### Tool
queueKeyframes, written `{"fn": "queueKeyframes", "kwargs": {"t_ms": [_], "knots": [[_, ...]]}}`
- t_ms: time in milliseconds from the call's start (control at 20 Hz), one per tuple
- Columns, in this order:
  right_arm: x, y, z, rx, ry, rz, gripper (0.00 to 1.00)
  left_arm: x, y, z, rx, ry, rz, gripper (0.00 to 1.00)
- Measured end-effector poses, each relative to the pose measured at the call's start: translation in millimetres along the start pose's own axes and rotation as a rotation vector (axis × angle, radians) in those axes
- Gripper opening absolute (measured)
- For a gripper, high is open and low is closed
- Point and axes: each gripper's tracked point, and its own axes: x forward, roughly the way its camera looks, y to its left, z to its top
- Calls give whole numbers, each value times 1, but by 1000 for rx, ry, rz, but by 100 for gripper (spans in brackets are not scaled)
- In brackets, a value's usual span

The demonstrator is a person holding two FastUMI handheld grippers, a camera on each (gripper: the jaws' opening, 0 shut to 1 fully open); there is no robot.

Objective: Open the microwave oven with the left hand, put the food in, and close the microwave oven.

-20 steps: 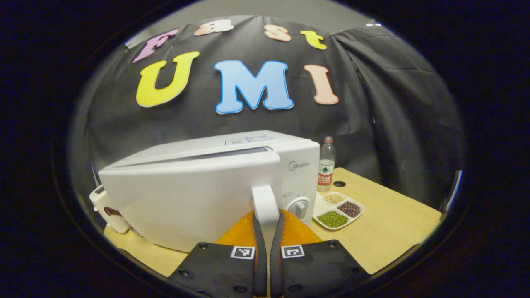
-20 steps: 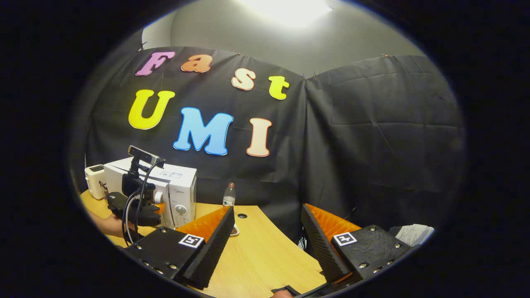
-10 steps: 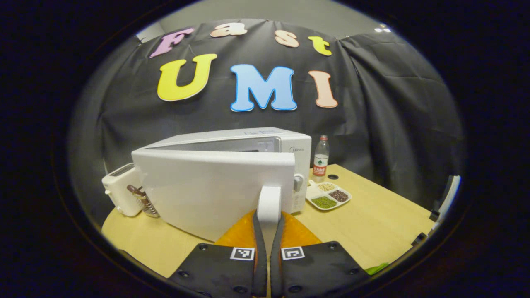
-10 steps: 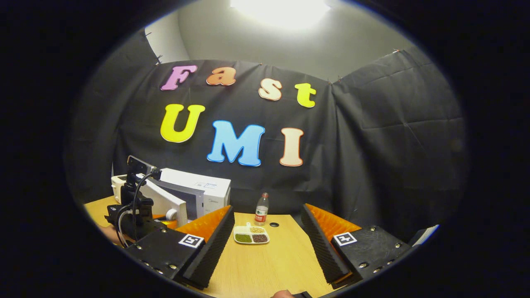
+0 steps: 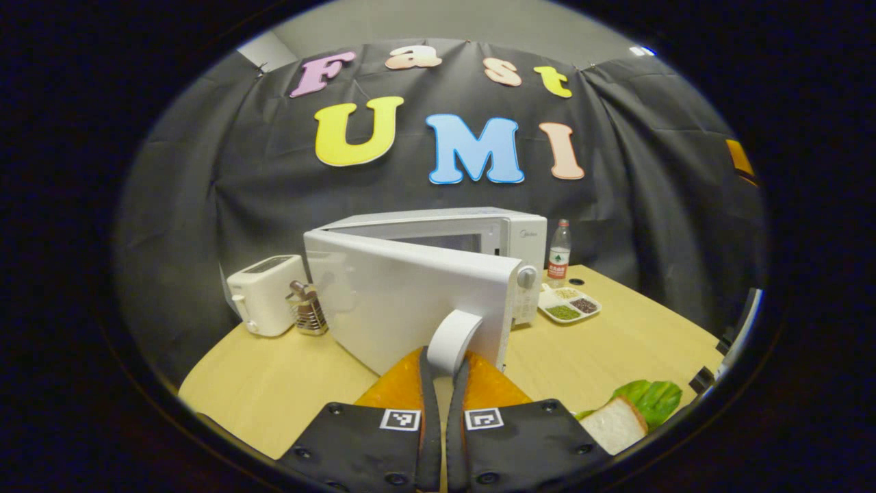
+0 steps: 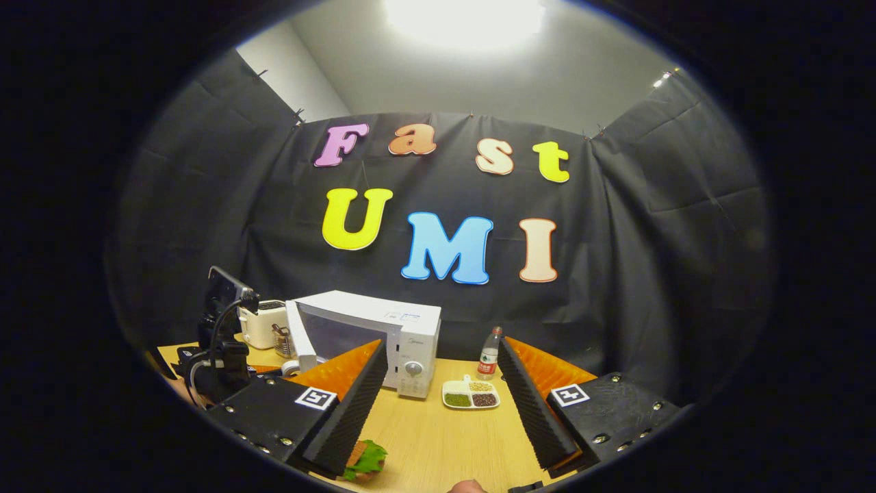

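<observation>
Door [image 5: 417, 308] swung open, its handle [image 5: 453, 334] clenched in the left gripper [image 5: 441, 366]; right gripper [image 6: 438, 390] gapes released above the sandwich [image 6: 364, 457] near the table's [image 6: 438, 438] front edge.

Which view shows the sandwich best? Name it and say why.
The left gripper view: the sandwich lies open to view on the table, showing bread and lettuce. In the right gripper view the sandwich is partly hidden behind that gripper's own fingers.
</observation>
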Motion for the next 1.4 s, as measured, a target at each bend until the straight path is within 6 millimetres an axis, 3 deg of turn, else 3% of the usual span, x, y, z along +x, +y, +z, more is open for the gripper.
{"fn": "queueKeyframes", "kwargs": {"t_ms": [100, 150, 200, 500, 550, 600, 950, 1050, 1100, 1150, 1300, 1400], "knots": [[3, 19, 3, 11, 3, 24, 98, -15, 18, -4, -22, 8, 10, 10], [3, 29, 7, 17, 0, 30, 98, -20, 26, -6, -26, 8, 13, 14], [4, 39, 11, 21, -2, 34, 98, -27, 36, -9, -23, 9, 14, 10], [4, 101, 18, 13, -5, 39, 98, -56, 98, -20, -26, 4, 5, 10], [3, 111, 22, 17, -9, 41, 98, -60, 109, -21, -27, 0, 6, 14], [4, 119, 23, 13, -5, 45, 98, -64, 120, -24, -27, -1, 12, 10], [3, 166, 30, 42, -4, 27, 98, -77, 198, -34, -45, -2, 51, 10], [4, 174, 29, 71, 8, 21, 98, -81, 208, -34, -42, -4, 32, 9], [4, 177, 27, 78, 21, 23, 98, -79, 210, -39, -43, -9, 27, 14], [5, 179, 24, 75, 34, 24, 98, -78, 213, -40, -51, -14, 26, 10], [8, 171, 16, 54, 53, 15, 98, -78, 213, -43, -78, -16, 34, 11], [12, 160, 8, 53, 71, 11, 98, -80, 205, -45, -110, -7, 37, 17]]}}
